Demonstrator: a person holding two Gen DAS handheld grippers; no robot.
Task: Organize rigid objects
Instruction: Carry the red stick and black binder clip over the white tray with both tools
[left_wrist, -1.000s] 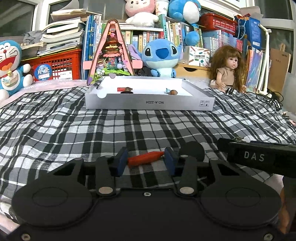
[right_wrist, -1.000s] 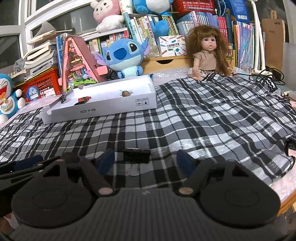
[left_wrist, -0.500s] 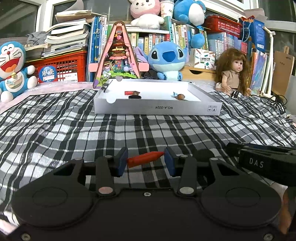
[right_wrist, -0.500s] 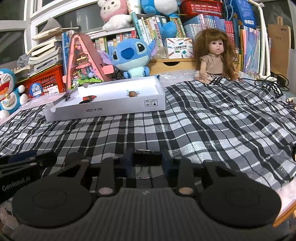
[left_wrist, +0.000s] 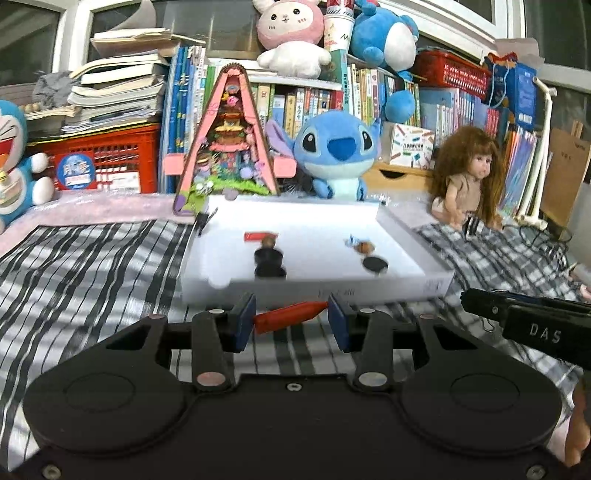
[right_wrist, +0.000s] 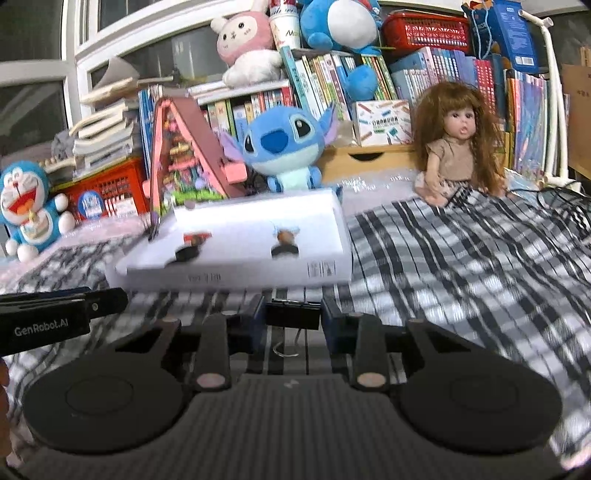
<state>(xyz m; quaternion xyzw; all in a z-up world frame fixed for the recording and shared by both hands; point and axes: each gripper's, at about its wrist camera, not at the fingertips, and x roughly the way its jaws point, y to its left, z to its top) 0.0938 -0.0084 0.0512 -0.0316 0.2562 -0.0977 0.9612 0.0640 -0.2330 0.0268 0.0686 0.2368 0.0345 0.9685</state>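
Note:
My left gripper (left_wrist: 291, 320) is shut on a red crayon-like stick (left_wrist: 291, 316) that lies crosswise between its blue pads, lifted above the checked cloth. My right gripper (right_wrist: 292, 318) is shut on a black binder clip (right_wrist: 292, 314), whose wire handle hangs below it. Ahead of both stands a shallow white box (left_wrist: 388, 288) (right_wrist: 236, 271) that holds several small items, among them a red piece (left_wrist: 258, 236) and dark round pieces (left_wrist: 375, 265). The right gripper's body (left_wrist: 532, 328) shows at the right of the left wrist view; the left gripper's body (right_wrist: 48, 321) shows at the left of the right wrist view.
A black-and-white checked cloth (right_wrist: 461, 266) covers the surface. Behind the box stand a blue plush toy (left_wrist: 334, 155), a pink triangular toy house (left_wrist: 229, 147), a long-haired doll (left_wrist: 469, 177), a red crate (left_wrist: 99, 162) and shelves of books. Cables (left_wrist: 543, 243) lie at the far right.
The right gripper closed on the binder clip and lifted it off the cloth. Both grippers rose and moved toward the white box, which now looks larger and closer.

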